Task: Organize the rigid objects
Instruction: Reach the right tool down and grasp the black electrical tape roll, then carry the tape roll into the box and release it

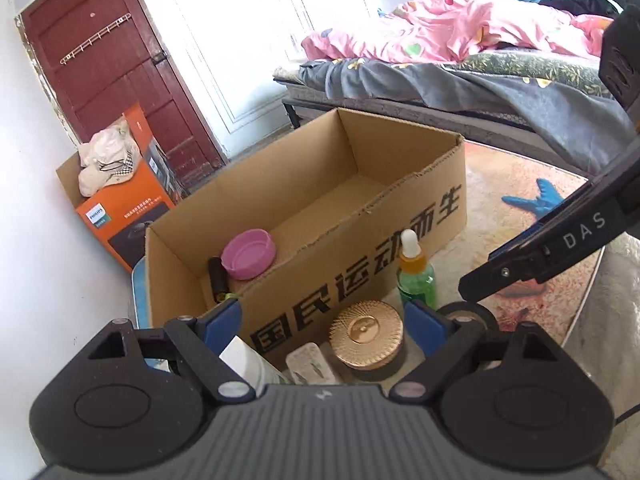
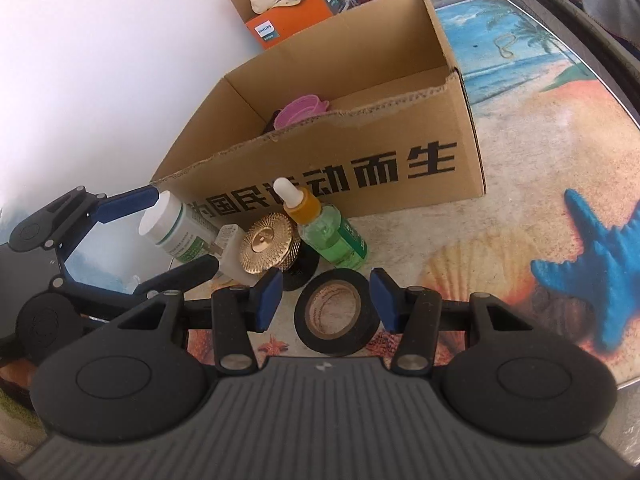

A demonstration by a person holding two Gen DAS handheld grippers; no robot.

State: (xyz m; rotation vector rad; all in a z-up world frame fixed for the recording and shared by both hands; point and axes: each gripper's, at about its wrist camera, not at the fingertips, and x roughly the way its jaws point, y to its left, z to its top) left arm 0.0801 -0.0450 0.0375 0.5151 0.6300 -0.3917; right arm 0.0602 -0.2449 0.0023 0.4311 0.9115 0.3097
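Observation:
An open cardboard box (image 1: 360,240) (image 2: 400,148) stands on the table and holds a pink lid (image 1: 249,254) (image 2: 301,108) and a dark tube (image 1: 218,278). In front of it stand a green dropper bottle (image 1: 416,276) (image 2: 332,232), a gold jar lid (image 1: 366,330) (image 2: 266,246), a white plug (image 1: 310,364) (image 2: 232,254) and a white pill bottle (image 1: 248,364) (image 2: 176,226). My left gripper (image 1: 326,320) (image 2: 176,236) is open around the white bottle. My right gripper (image 2: 326,298) is open over a black tape roll (image 2: 337,312) (image 1: 468,314).
An orange Philips box (image 1: 128,216) (image 2: 288,20) with a cloth bundle stands behind the cardboard box by the white wall. A bed with pink bedding (image 1: 460,28) lies beyond. The table top has a beach print with a blue starfish (image 2: 600,264).

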